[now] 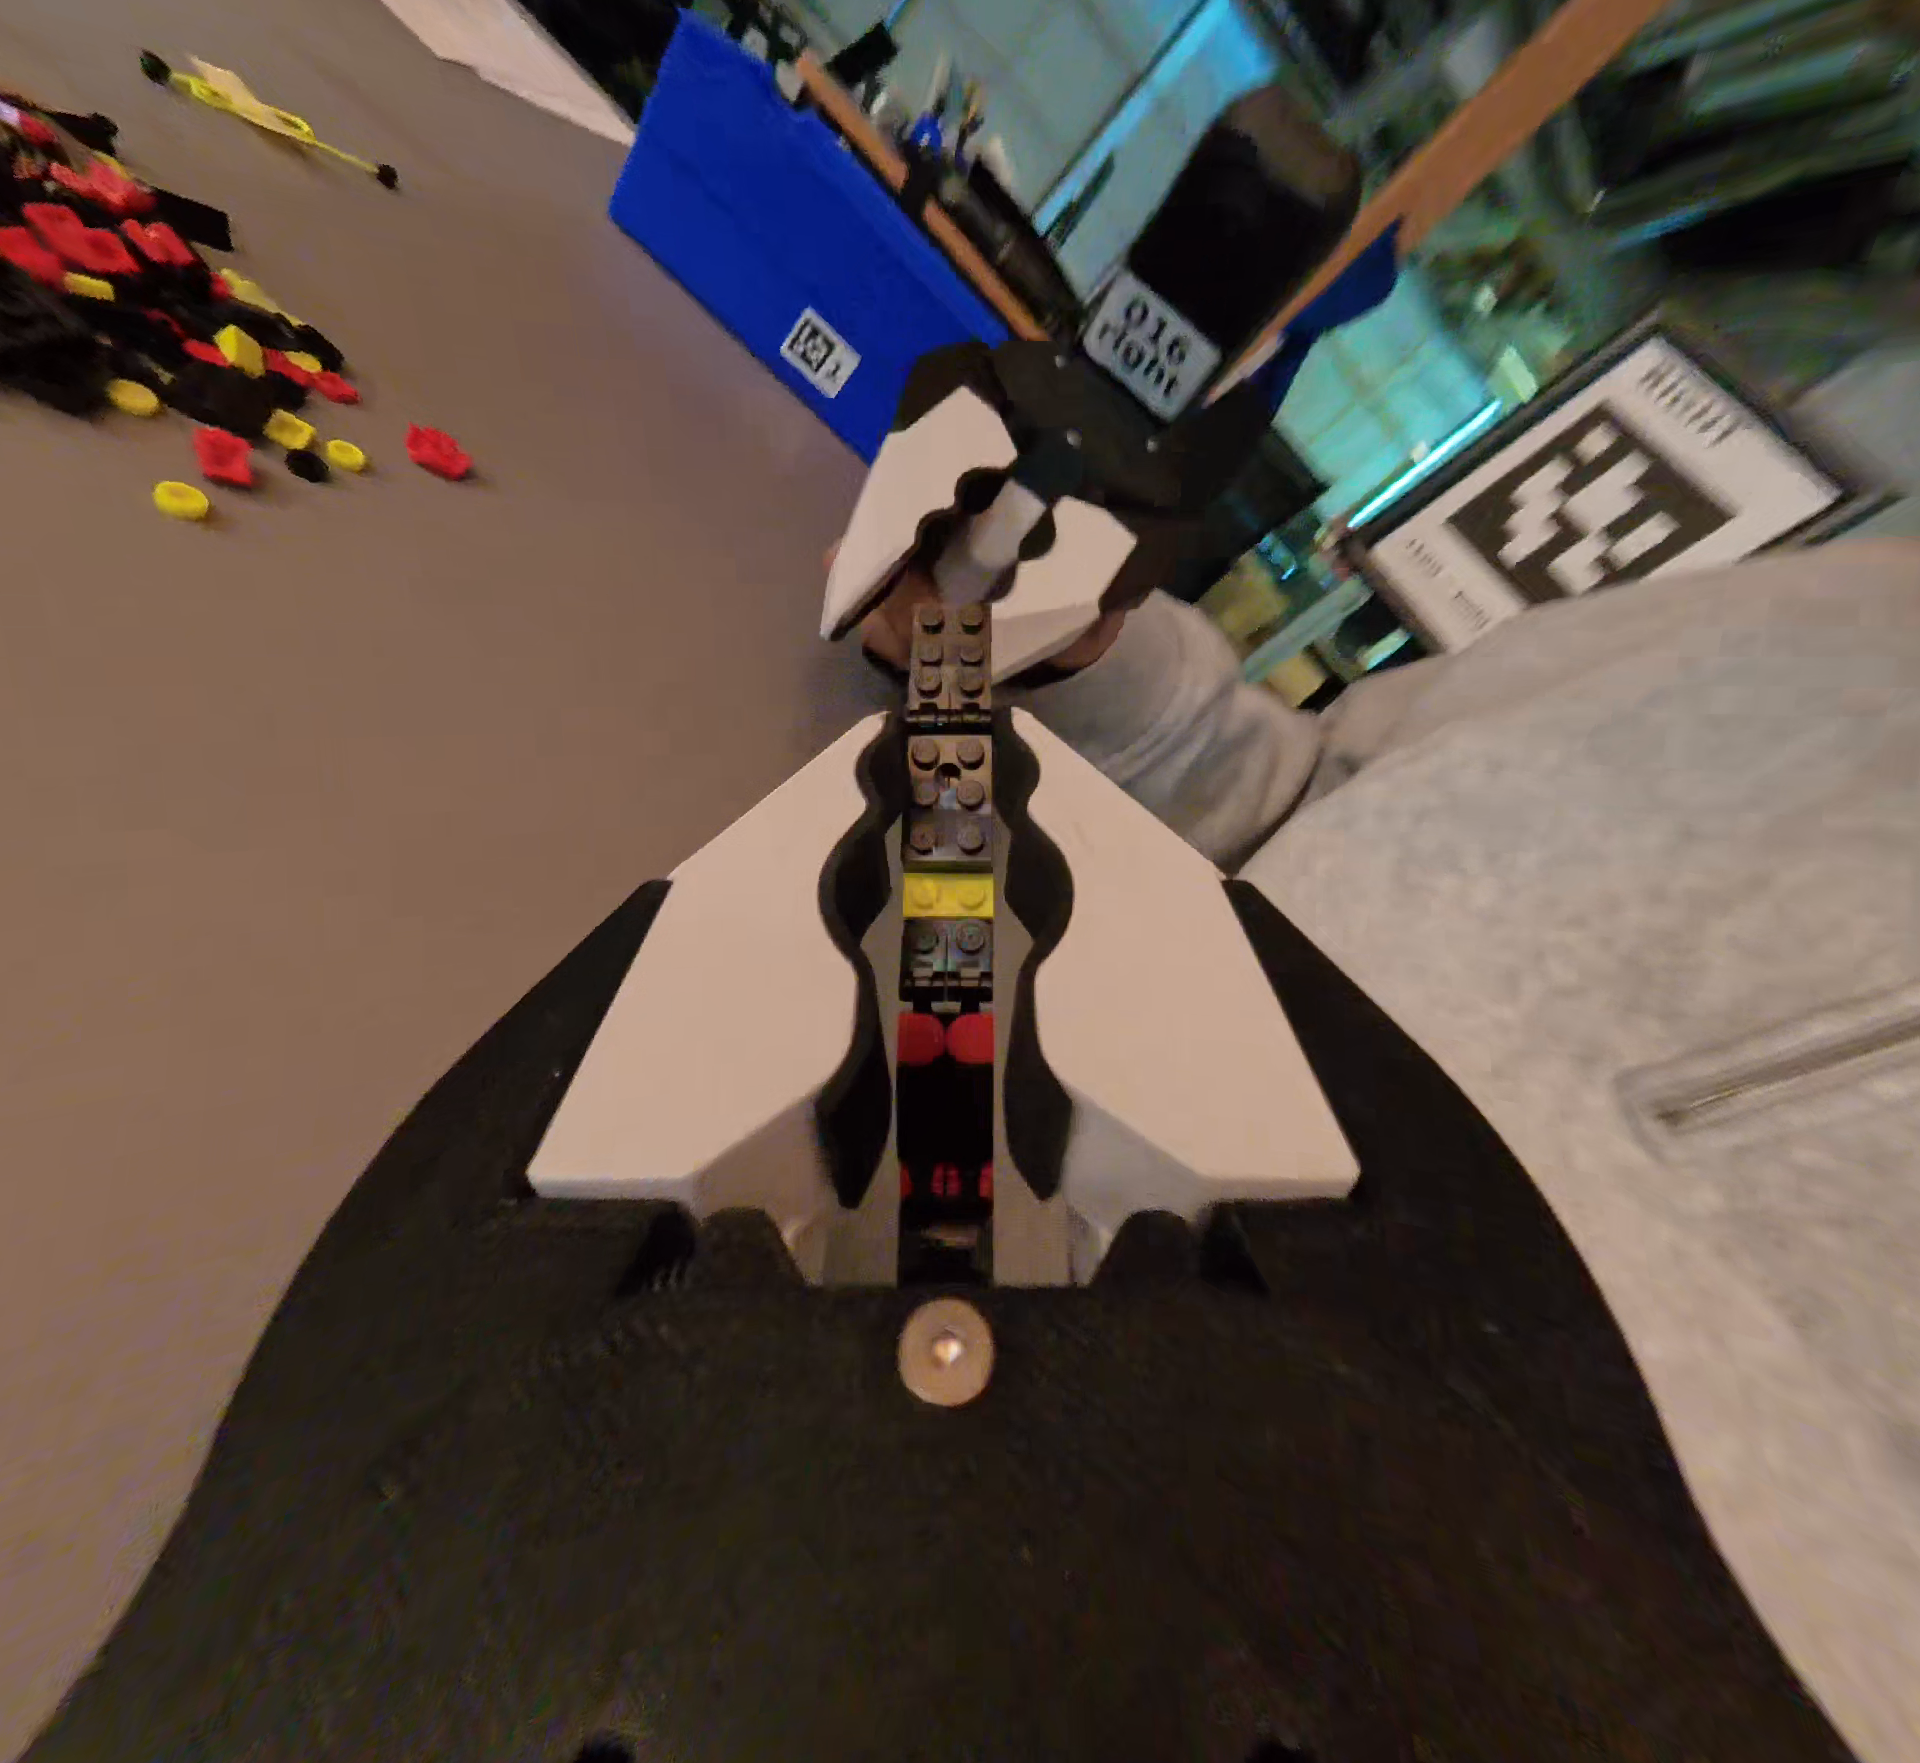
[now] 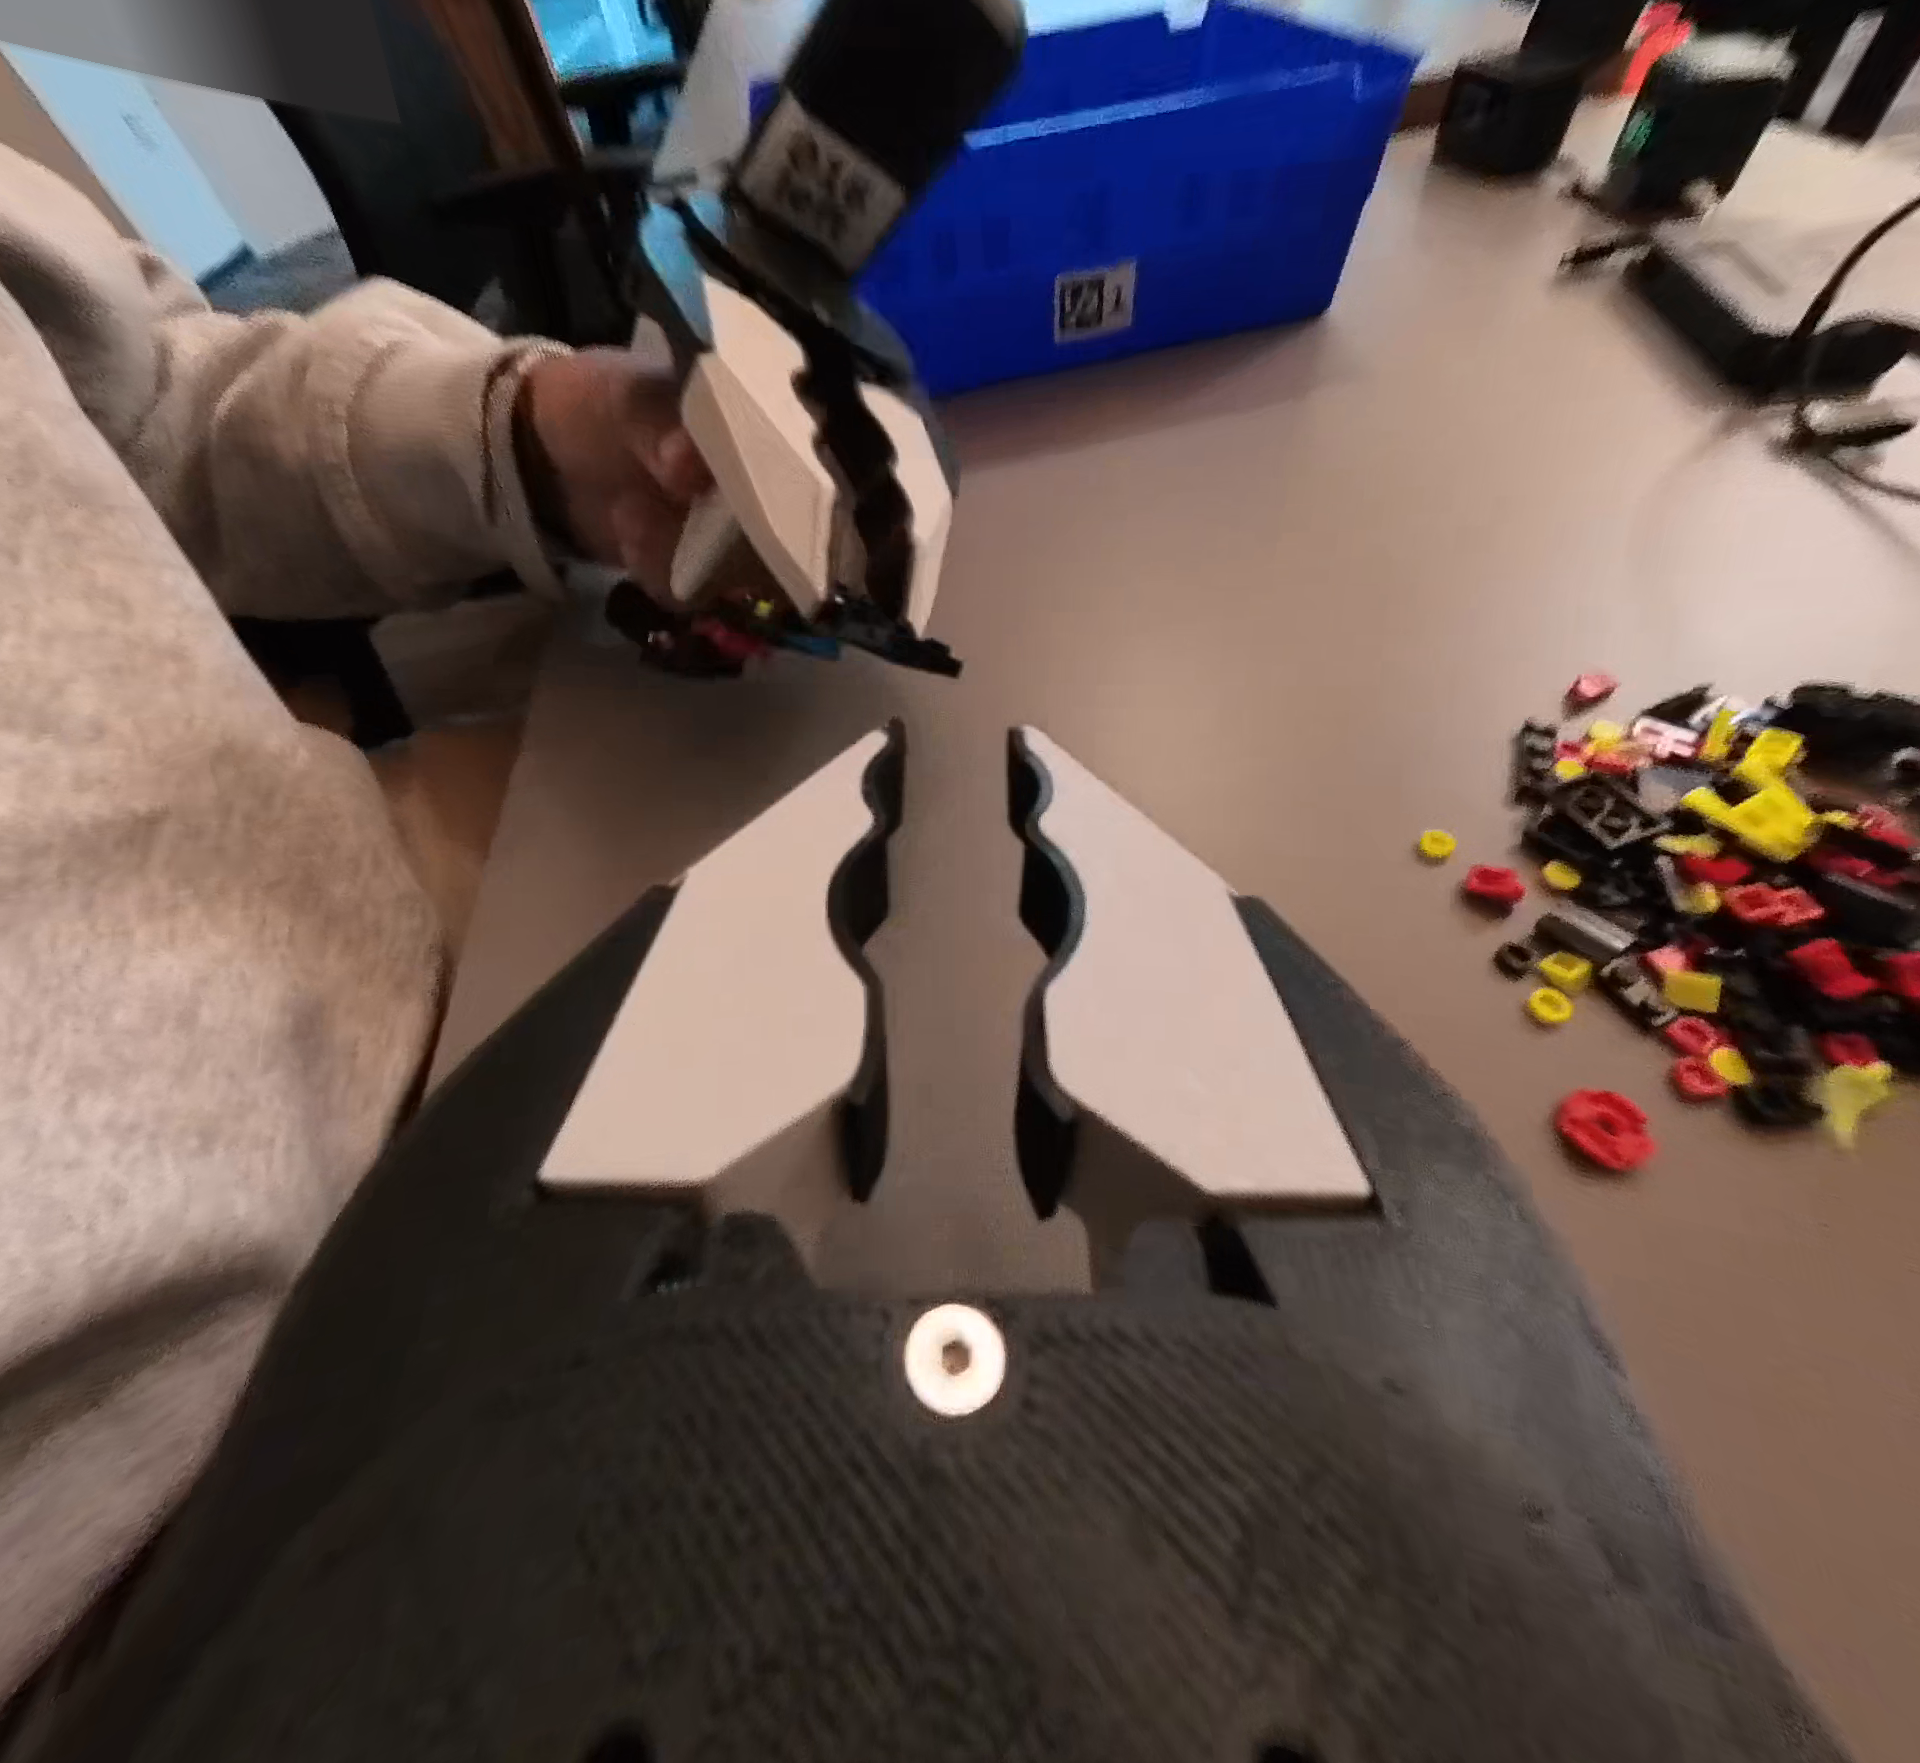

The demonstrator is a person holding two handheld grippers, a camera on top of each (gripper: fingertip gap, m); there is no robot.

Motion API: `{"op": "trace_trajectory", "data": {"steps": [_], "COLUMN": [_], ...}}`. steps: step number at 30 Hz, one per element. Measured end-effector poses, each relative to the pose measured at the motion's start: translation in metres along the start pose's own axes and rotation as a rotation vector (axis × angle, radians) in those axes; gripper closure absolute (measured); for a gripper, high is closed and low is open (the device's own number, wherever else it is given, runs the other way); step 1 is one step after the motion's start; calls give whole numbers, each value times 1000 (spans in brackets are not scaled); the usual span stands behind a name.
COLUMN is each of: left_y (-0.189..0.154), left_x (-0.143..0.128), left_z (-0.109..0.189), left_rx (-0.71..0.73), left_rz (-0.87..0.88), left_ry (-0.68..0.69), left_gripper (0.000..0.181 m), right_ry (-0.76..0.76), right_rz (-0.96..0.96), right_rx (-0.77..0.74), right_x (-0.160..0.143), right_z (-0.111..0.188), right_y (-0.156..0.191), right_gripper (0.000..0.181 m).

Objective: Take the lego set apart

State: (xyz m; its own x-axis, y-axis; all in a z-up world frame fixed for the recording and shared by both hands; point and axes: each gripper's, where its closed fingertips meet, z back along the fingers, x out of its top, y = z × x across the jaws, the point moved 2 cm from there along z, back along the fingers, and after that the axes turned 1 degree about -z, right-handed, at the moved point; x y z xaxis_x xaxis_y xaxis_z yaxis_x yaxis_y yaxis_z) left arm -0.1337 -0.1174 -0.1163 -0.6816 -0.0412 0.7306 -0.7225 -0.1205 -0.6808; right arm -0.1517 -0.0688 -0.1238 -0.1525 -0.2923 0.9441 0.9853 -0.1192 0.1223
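My left gripper is shut on a long, narrow lego assembly of black, yellow and red bricks, held lengthwise between the jaws with its far end sticking out. In the right wrist view the left gripper holds this assembly above the table's near edge. My right gripper is open and empty, just short of the assembly and not touching it. In the left wrist view the right gripper faces the assembly's far end.
A pile of loose red, yellow and black pieces lies on the brown table. A blue bin stands at the back. Black cables and gear lie far right. A grey sleeve is at the left. Left and right tips are no more than a few centimetres apart.
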Motion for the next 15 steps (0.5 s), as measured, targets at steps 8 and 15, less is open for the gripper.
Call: {"op": "trace_trajectory", "data": {"steps": [8,15], "left_y": [-5,-13], "left_x": [1,-11], "left_z": [0,-5], "left_rx": [-157,-215], "left_rz": [239,258], "left_ry": [-53,38], "left_gripper": [165,166], "right_ry": [-117,-64], "right_rz": [139,200], "right_rx": [-9,62], "right_x": [22,14], "right_z": [4,0], "right_y": [13,28], "right_gripper": [143,169]}}
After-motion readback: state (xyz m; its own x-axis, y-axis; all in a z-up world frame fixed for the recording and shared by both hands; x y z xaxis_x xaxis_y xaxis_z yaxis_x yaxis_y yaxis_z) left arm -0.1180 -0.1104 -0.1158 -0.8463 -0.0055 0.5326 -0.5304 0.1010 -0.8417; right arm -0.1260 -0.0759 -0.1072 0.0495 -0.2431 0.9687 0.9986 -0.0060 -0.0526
